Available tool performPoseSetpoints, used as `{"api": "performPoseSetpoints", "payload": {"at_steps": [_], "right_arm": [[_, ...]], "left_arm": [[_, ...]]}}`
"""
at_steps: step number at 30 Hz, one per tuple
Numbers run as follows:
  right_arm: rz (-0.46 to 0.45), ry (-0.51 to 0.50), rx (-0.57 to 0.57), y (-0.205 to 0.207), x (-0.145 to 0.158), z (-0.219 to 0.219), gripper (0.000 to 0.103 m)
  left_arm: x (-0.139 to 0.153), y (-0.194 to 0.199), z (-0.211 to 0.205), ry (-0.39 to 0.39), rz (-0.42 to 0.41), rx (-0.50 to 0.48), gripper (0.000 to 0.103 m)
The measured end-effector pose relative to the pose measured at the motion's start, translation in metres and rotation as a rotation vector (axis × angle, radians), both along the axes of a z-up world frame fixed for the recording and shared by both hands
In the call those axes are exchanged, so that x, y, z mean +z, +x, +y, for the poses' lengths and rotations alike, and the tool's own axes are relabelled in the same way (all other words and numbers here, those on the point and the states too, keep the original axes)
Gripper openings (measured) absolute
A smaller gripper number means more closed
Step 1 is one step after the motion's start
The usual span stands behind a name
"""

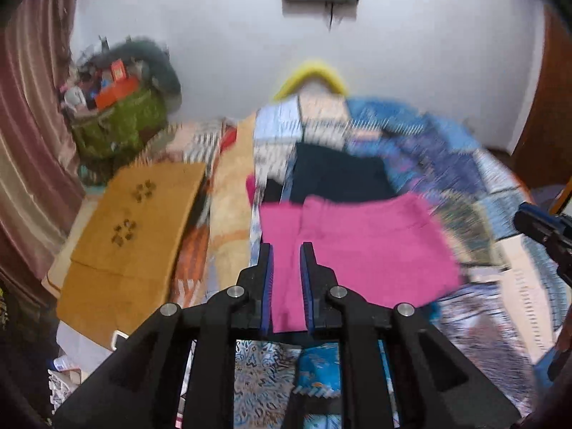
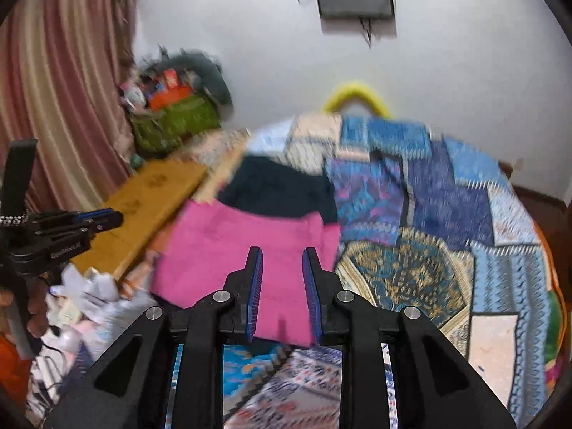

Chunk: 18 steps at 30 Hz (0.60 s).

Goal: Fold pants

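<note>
Folded pink pants [image 1: 361, 246] lie on the patterned bedspread, also in the right wrist view [image 2: 243, 261]. A dark navy garment [image 1: 339, 178] lies just behind them, partly under their far edge; it also shows in the right wrist view [image 2: 279, 186]. My left gripper [image 1: 287, 250] hovers over the pants' left near part, jaws slightly apart with nothing between them. My right gripper [image 2: 282, 254] hovers over their right near part, jaws apart and empty. Each gripper shows at the edge of the other's view: the right one [image 1: 543, 228] and the left one [image 2: 71, 225]. Both views are motion-blurred.
A patchwork bedspread [image 2: 429, 214] covers the bed. A brown cardboard sheet [image 1: 132, 228] lies left of the pants. A green bag [image 1: 118, 125] full of clutter stands by the curtain [image 1: 28, 143]. Crumpled papers [image 2: 93, 293] lie at the bed's left. A yellow curved object [image 1: 311, 75] leans against the wall.
</note>
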State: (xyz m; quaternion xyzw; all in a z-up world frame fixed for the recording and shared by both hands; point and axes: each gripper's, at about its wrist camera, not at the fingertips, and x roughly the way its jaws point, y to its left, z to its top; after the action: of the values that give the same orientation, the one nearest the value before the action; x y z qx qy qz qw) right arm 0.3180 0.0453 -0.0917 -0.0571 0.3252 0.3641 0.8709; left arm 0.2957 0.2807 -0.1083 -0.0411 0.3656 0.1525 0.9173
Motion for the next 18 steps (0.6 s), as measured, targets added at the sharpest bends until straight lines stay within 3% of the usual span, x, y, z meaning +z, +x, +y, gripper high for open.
{"api": "performPoseSetpoints", "payload": {"at_steps": [5, 11, 13, 16, 18], "right_arm": [[-0.103, 0.141, 0.041, -0.058, 0.064, -0.027, 0.021], [-0.249, 0.224, 0.087, -0.129, 0.113, -0.053, 0.021], [-0.29, 0.262, 0.094, -0.156, 0.124, -0.064, 0.021], [-0.31, 0.296, 0.104, -0.179, 0.129, -0.074, 0.021], [-0.332, 0.311, 0.091, -0.196, 0.131, -0.082, 0.026]], "left_arm": [[0.075, -0.075, -0.042, 0.034, -0.192, -0.054, 0.015], [0.124, -0.165, -0.092, 0.123, -0.371, -0.076, 0.016], [0.133, -0.193, -0.108, 0.136, -0.416, -0.083, 0.022], [0.14, -0.223, -0.125, 0.172, -0.467, -0.072, 0.042], [0.141, -0.24, -0.135, 0.167, -0.489, -0.072, 0.066]]}}
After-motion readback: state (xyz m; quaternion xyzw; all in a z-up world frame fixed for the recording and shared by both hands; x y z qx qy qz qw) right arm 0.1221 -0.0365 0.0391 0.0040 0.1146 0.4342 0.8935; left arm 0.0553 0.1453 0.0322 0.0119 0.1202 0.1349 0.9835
